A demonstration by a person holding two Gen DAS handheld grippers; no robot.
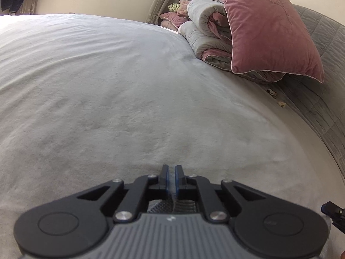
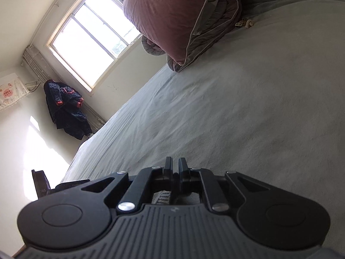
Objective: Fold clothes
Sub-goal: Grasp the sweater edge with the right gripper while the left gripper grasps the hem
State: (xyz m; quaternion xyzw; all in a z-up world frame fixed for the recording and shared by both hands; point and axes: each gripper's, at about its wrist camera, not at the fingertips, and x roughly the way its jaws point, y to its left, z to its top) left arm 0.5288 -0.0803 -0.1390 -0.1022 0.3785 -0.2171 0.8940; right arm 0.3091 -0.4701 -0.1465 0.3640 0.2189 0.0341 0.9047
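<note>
My left gripper (image 1: 172, 169) is shut, its jaws pinching a thin fold of grey cloth (image 1: 172, 202) that runs back under the gripper body. It hovers over the pale grey bed sheet (image 1: 107, 97). My right gripper (image 2: 175, 161) is shut too, with a strip of grey ribbed cloth (image 2: 163, 197) showing behind its jaws. It is rolled to the side above the bed sheet (image 2: 248, 108). The rest of the garment is hidden below both grippers. A bit of the right gripper (image 1: 333, 212) shows at the right edge of the left wrist view.
A pink velvet pillow (image 1: 265, 28) leans on a rolled grey and pink quilt (image 1: 204, 32) at the head of the bed, also in the right wrist view (image 2: 168, 13). A quilted grey headboard (image 1: 323, 43) curves along the right. A dark jacket (image 2: 64, 110) hangs by the window (image 2: 92, 34).
</note>
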